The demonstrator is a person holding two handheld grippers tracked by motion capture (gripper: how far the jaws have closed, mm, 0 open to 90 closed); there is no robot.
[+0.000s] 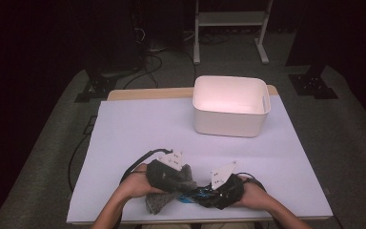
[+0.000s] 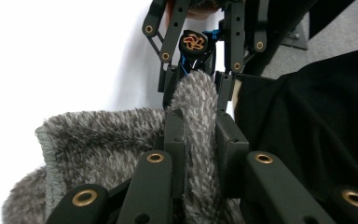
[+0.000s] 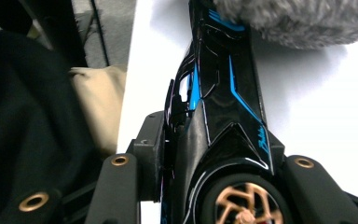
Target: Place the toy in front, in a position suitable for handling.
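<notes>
Grippers at the near edge of the desk (image 1: 138, 129). Left gripper (image 2: 198, 128) has its jaws clamped on a fold of a grey fuzzy cloth (image 2: 107, 140), which lies bunched beneath it on the white surface. Right gripper (image 3: 214, 135) has its jaws pressed against the sides of a black toy car with blue stripes (image 3: 219, 79), whose front end reaches the cloth. White bin (image 1: 231, 106) stands well apart, toward the far side.

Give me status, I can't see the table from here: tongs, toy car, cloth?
Left tongs shut on grey fuzzy cloth. Right tongs gripping black-and-blue toy car. White bin clear behind.
</notes>
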